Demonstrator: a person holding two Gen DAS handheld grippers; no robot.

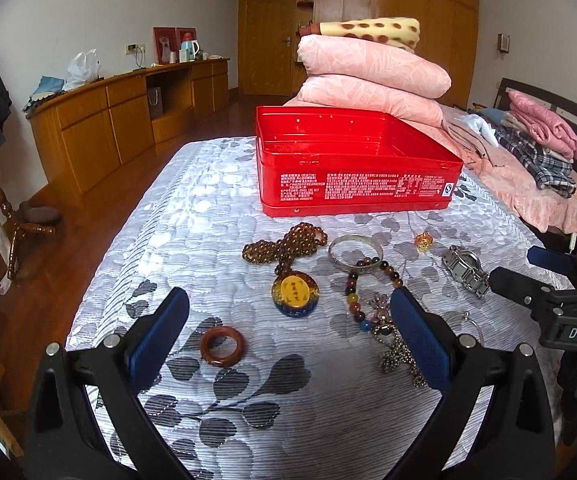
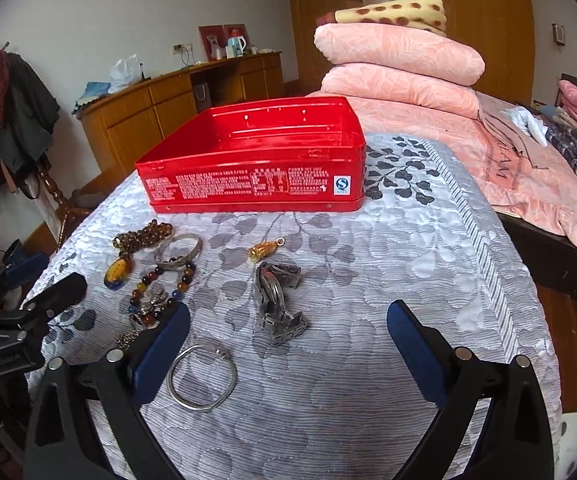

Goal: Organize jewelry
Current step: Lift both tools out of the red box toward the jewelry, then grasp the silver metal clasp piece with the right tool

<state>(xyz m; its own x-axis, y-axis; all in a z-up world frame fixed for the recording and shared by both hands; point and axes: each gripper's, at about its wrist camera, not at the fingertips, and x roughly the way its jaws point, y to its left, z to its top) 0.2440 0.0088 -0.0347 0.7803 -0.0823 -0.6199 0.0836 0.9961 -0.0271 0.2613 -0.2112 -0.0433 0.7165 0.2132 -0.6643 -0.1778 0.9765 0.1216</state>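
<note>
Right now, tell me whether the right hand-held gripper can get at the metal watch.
Probably yes: the right hand-held gripper is open, and the metal watch lies on the bedspread just ahead of its fingers, nothing covering it.

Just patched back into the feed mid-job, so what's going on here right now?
A person holds a gripper in each hand over a quilted bedspread strewn with jewelry. Both the left gripper and the right gripper are open and hold nothing. The red tin stands open behind the pieces, with no jewelry visible inside. Lying loose on the bedspread are an amber bead necklace, a silver bangle, a metal watch, a wire bangle and a brown ring.
</note>
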